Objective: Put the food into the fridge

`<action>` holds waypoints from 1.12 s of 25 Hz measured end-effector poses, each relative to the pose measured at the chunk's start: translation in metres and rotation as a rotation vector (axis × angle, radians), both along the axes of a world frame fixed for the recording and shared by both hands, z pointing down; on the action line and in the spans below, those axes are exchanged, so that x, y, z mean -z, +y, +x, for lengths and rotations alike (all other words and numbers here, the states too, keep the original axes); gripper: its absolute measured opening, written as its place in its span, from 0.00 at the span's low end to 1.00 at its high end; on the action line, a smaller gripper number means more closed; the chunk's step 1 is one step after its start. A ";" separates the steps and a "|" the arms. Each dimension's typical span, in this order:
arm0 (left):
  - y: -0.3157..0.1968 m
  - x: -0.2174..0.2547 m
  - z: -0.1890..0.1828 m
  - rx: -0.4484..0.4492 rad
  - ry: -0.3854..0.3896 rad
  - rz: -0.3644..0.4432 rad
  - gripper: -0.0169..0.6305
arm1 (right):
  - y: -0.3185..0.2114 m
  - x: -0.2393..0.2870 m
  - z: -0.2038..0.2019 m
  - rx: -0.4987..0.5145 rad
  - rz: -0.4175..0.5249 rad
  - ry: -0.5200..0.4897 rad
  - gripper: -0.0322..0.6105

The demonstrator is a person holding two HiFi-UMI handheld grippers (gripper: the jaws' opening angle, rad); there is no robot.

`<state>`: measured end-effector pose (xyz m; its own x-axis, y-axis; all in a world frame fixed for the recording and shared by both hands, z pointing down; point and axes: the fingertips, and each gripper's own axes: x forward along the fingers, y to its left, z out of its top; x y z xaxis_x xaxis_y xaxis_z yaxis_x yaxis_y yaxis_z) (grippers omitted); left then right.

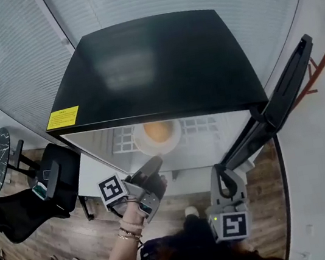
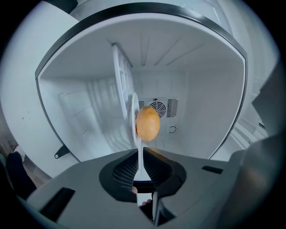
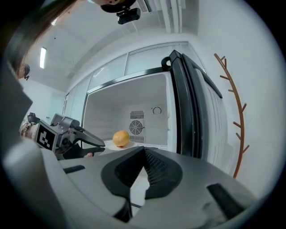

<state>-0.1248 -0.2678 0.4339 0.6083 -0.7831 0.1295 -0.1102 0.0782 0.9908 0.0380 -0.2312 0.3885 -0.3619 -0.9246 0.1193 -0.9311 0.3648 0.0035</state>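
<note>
An orange [image 1: 157,132] lies on a white plate [image 1: 143,144] on the wire shelf inside the small black fridge [image 1: 152,66]. My left gripper [image 1: 154,166] is shut on the plate's near rim at the fridge opening. In the left gripper view the plate [image 2: 135,112] shows edge-on between the jaws of the left gripper [image 2: 140,154], with the orange [image 2: 147,124] beyond. My right gripper [image 1: 222,175] hangs lower right, in front of the fridge, shut and empty. The right gripper view shows its closed tips [image 3: 144,150], the orange [image 3: 120,138] and the left gripper [image 3: 85,141].
The fridge door [image 1: 286,93] stands wide open to the right. A fan vent [image 2: 161,108] sits on the fridge's back wall. A black chair [image 1: 59,174] stands at the left on the wooden floor. A brown branch-shaped rack [image 3: 234,120] hangs on the right wall.
</note>
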 end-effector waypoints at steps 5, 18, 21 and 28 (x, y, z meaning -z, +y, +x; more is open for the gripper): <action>0.020 0.021 0.005 -0.041 -0.158 0.110 0.01 | 0.011 0.006 -0.006 0.015 0.010 0.031 0.05; 0.106 0.052 -0.002 -0.063 -0.528 0.371 0.01 | 0.069 0.016 -0.049 0.082 0.057 0.106 0.05; 0.124 0.057 -0.008 -0.056 -0.646 0.435 0.01 | 0.090 0.016 -0.058 0.091 0.046 0.118 0.05; 0.168 0.058 -0.008 -0.075 -0.702 0.477 0.01 | 0.135 0.015 -0.068 0.100 0.034 0.125 0.05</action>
<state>-0.1325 -0.0999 0.3759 0.5627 -0.8106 0.1623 -0.6998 -0.3625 0.6156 -0.0295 -0.0964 0.3736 -0.4364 -0.8891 0.1384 -0.8818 0.4532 0.1309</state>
